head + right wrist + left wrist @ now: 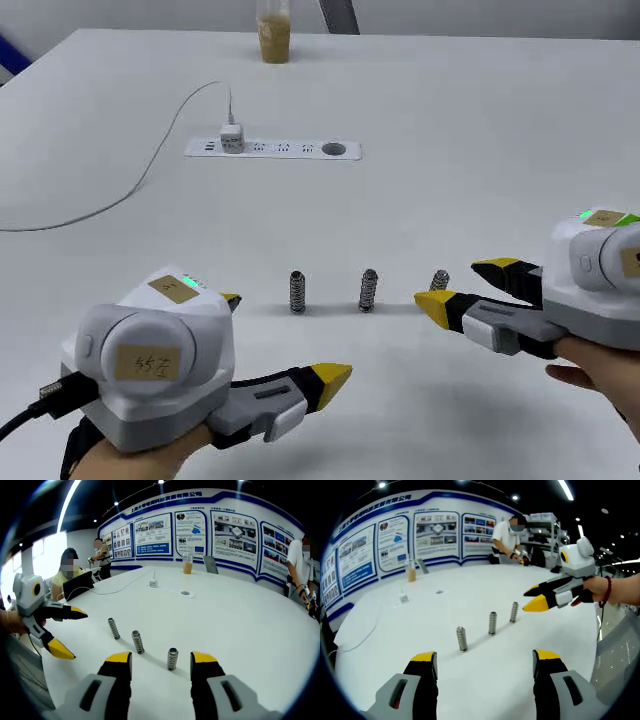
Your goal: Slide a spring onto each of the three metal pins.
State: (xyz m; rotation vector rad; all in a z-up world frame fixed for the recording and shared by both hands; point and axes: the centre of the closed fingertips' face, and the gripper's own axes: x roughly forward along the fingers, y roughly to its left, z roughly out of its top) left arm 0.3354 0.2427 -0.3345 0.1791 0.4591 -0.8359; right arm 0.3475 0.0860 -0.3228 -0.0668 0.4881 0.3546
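Nearest the person, the left gripper [283, 337] hovers low over the white table [480, 130], its yellow-tipped jaws spread wide apart and holding nothing. Just beyond it, three springs [368, 289] stand upright on the table in a straight row, evenly spaced. A smooth metal end shows at the top of each. The right gripper [465, 285] comes in from the right side, jaws also apart and empty. Its tips are close beside the right-hand spring without touching it, and in the right gripper view that spring stands just ahead of the gap between the jaws. Farther back lies a white power strip [273, 149] with a charger [231, 138] plugged in and a cable [150, 165] trailing left. At the far edge stands a cup [273, 30] of tan drink.
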